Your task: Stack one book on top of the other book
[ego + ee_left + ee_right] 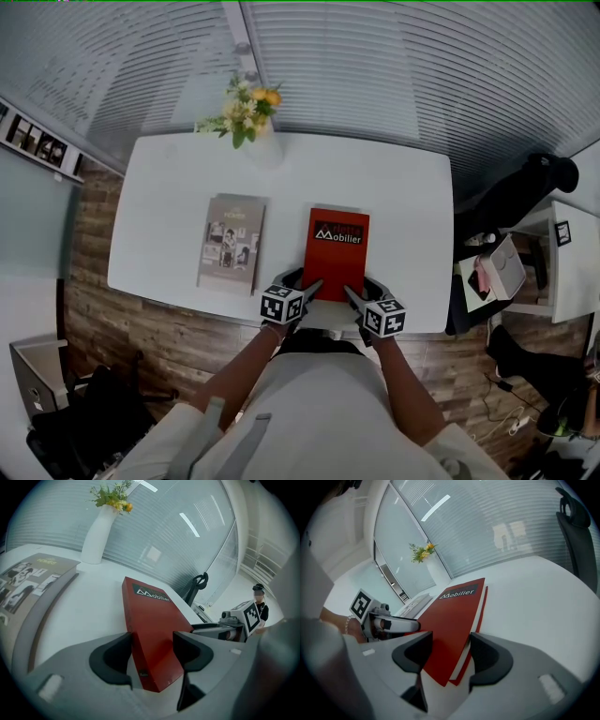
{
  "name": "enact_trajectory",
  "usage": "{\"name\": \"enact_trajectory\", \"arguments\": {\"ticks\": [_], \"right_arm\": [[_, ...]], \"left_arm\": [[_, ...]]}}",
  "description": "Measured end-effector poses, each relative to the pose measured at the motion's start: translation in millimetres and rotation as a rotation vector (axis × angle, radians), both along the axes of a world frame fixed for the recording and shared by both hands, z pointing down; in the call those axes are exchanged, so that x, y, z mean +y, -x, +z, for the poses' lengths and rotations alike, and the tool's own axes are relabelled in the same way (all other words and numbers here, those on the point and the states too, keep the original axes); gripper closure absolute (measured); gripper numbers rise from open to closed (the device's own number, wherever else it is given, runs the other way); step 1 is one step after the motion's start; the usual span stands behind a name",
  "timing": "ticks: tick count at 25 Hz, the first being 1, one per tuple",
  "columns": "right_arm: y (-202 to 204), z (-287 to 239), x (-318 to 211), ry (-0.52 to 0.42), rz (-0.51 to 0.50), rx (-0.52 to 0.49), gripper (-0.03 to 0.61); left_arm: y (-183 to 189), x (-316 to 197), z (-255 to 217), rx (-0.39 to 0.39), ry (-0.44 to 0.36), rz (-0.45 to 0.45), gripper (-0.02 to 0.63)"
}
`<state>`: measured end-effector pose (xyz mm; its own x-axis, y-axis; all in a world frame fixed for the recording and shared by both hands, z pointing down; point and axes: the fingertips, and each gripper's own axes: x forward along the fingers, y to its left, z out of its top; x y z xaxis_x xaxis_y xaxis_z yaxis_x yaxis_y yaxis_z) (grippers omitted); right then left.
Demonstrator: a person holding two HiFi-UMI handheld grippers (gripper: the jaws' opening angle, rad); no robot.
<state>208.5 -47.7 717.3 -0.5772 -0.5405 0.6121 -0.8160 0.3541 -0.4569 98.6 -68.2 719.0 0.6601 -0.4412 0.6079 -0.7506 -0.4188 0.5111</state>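
Beyond the red book (337, 253), a white vase (97, 536) holds flowers (111, 496).

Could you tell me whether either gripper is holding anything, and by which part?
Nothing is gripped: the left gripper and right gripper are open, each straddling a near corner of the red book.

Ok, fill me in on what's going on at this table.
A person stands at the near edge of the white table with a gripper in each hand. The left gripper and the right gripper are both open, each with a near corner of the red book between its jaws. The red book lies flat on the table. The grey book lies flat to its left, apart from it, so nothing is stacked yet.
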Motion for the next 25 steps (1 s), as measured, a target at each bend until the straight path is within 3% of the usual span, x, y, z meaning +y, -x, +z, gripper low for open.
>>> {"name": "enact_trajectory", "arguments": {"ticks": [12, 25], "right_arm": [[-3, -12, 0, -0.015, 0.001, 0.005, 0.336], [-3, -65, -1, -0.098, -0.012, 0.034, 0.336]], "left_arm": [[-2, -3, -15, -0.010, -0.029, 0.003, 0.339], [-2, -3, -63, 0.032, -0.078, -0.052, 0.342]]}}
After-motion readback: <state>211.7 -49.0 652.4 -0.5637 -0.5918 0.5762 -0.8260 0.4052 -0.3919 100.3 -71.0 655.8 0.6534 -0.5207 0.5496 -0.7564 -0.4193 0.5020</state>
